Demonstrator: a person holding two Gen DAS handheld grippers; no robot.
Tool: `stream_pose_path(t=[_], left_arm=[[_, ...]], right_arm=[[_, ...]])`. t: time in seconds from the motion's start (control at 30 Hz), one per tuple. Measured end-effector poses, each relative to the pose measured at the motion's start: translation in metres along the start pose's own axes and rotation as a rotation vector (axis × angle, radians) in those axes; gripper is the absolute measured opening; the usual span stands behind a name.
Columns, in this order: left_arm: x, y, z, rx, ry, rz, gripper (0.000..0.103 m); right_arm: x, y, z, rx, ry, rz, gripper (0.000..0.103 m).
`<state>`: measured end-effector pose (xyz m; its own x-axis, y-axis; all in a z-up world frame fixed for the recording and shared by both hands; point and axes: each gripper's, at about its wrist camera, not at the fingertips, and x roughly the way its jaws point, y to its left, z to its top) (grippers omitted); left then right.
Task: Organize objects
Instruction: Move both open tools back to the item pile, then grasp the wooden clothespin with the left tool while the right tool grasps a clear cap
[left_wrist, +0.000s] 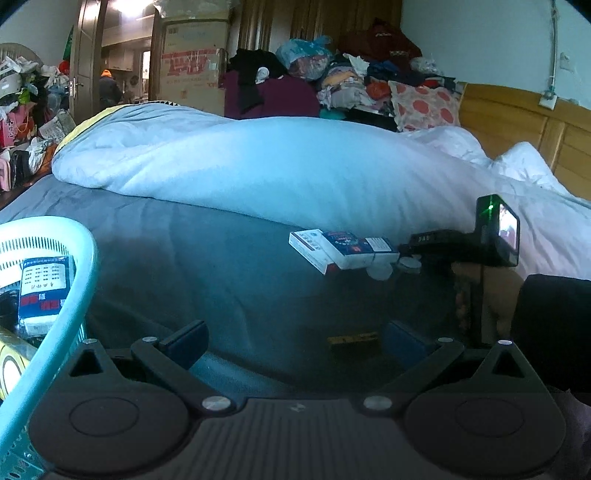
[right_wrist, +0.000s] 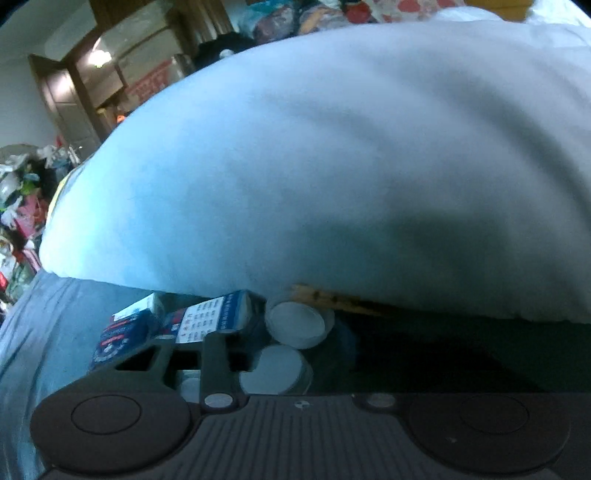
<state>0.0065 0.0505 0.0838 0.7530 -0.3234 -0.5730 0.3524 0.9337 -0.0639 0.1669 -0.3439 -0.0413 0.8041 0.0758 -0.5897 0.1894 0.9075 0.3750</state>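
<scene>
In the left wrist view several blue and white medicine boxes (left_wrist: 343, 249) lie on the grey bed sheet (left_wrist: 229, 258) by the duvet's edge. My right gripper (left_wrist: 406, 258) reaches them from the right, held by a hand. My left gripper (left_wrist: 293, 343) hangs open and empty over the sheet. A teal basket (left_wrist: 83, 280) at the left holds one medicine box (left_wrist: 44, 291). In the right wrist view my right gripper (right_wrist: 295, 354) is shut on a white round bottle (right_wrist: 273, 369); its right finger is in shadow. A second white bottle (right_wrist: 295, 325) and the boxes (right_wrist: 210, 321) lie just beyond.
A bulky pale blue duvet (left_wrist: 277, 166) rises right behind the boxes. A small yellowish object (left_wrist: 352, 338) lies on the sheet near my left gripper. Piled clothes (left_wrist: 351, 81), a cardboard box (left_wrist: 192, 62) and the wooden headboard (left_wrist: 517, 125) stand behind.
</scene>
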Motion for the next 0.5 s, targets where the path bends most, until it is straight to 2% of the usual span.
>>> stream_pose_path(t=[0.1,0.2,0.3,0.37,0.4,0.5], left_arm=[[-0.002,0.001,-0.003,-0.007,0.003,-0.004,0.103],[-0.002,0.001,-0.006,-0.018,0.002,-0.004,0.103],[0.002,-0.001,-0.009,-0.035,0.005,-0.007,0.103],[0.013,-0.005,-0.013,-0.044,0.021,-0.021,0.103],[0.019,-0.009,-0.014,-0.038,0.033,-0.023,0.103],[0.042,-0.026,-0.018,-0.004,0.048,-0.026,0.102]], right_arm=[[-0.028,0.010,-0.010,-0.081,-0.049,0.043,0.040],[-0.078,0.028,-0.031,-0.178,-0.067,0.127,0.040],[-0.138,0.040,-0.074,-0.317,-0.077,0.108,0.040],[-0.167,0.039,-0.105,-0.358,-0.054,0.076,0.041],[-0.176,0.035,-0.122,-0.369,-0.035,0.062,0.041],[-0.180,0.036,-0.145,-0.368,0.013,0.028,0.041]])
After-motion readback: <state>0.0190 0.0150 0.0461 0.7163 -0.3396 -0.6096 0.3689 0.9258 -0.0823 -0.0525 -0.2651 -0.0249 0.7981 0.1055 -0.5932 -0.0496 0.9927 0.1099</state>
